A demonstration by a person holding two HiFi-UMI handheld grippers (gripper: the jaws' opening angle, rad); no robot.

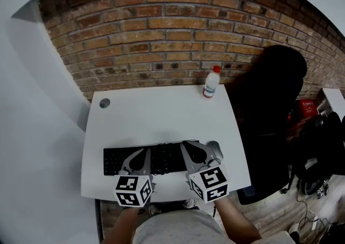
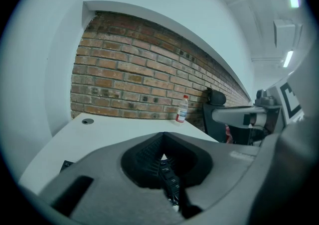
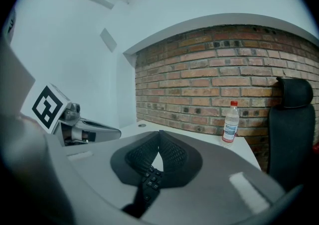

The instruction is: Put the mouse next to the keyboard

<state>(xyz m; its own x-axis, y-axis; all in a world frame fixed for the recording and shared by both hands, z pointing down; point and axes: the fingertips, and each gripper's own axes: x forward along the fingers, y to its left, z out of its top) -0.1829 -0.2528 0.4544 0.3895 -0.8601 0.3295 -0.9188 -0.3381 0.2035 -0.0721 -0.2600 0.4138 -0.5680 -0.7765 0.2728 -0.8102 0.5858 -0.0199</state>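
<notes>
I start at the left of the head view. The white desk (image 1: 161, 113) stands against a brick wall (image 1: 161, 32), and a round cable hole (image 1: 104, 103) sits in the desk's far left corner.

A black keyboard (image 1: 114, 161) lies along the near edge of the desk, with its long side parallel to that edge.

The left hand-held gripper (image 1: 144, 153) hangs over the middle of the keyboard, its marker cube (image 1: 133, 190) toward me. In its own view the ribbed pads meet at the tips. Only keyboard keys show through the slit below them, and nothing is between the pads. I record it as closed and empty.

The right hand-held gripper (image 1: 188, 144) hangs over the right end of the keyboard, close beside the left one, with its marker cube (image 1: 209, 182) also nearest me. Its own view gives the same finding: the pads are pressed tip to tip, keys are visible beneath, and nothing is held.

The mouse (image 1: 216, 150) is grey and rests on the desk just off the right end of the keyboard. It lies immediately right of the right hand-held gripper, whose body hides part of it. I cannot tell whether the gripper body touches it.

A clear bottle with a red cap (image 1: 211, 82) stands upright near the far right corner of the desk, well apart from the mouse.

A black office chair (image 1: 272, 113) stands beside the right edge of the desk.
</notes>
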